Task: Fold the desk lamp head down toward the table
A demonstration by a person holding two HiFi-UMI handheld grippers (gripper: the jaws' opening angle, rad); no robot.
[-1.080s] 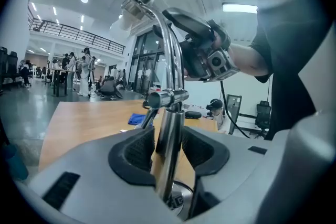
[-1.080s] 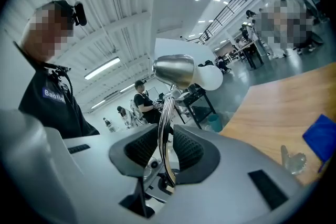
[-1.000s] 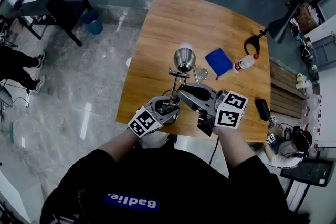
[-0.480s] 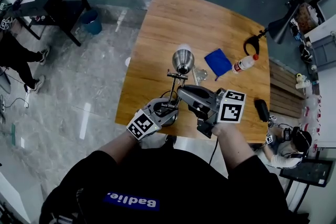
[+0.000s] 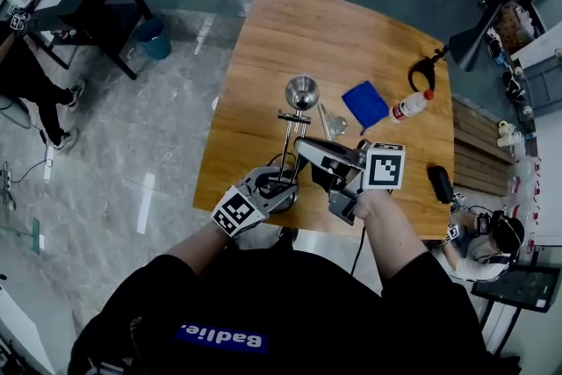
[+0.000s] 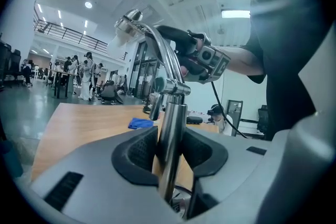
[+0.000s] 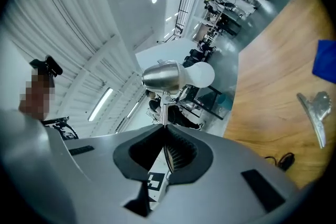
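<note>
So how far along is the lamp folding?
Done: the jaws have just been closing; left gripper clamps the lamp post, right gripper pinches the thin arm under the lamp head. In hand: that two-handed hold. Remaining: the head sits high above the table, not yet folded.

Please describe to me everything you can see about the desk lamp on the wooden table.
The desk lamp is of shiny silver metal. Its bell-shaped head holds a white bulb and sits on a thin rod, jointed to a thicker lower post. It stands close to the near edge of the table, its foot hidden. The left claw has just closed on the lower post; the right claw has just closed on the thin rod under the head.
</note>
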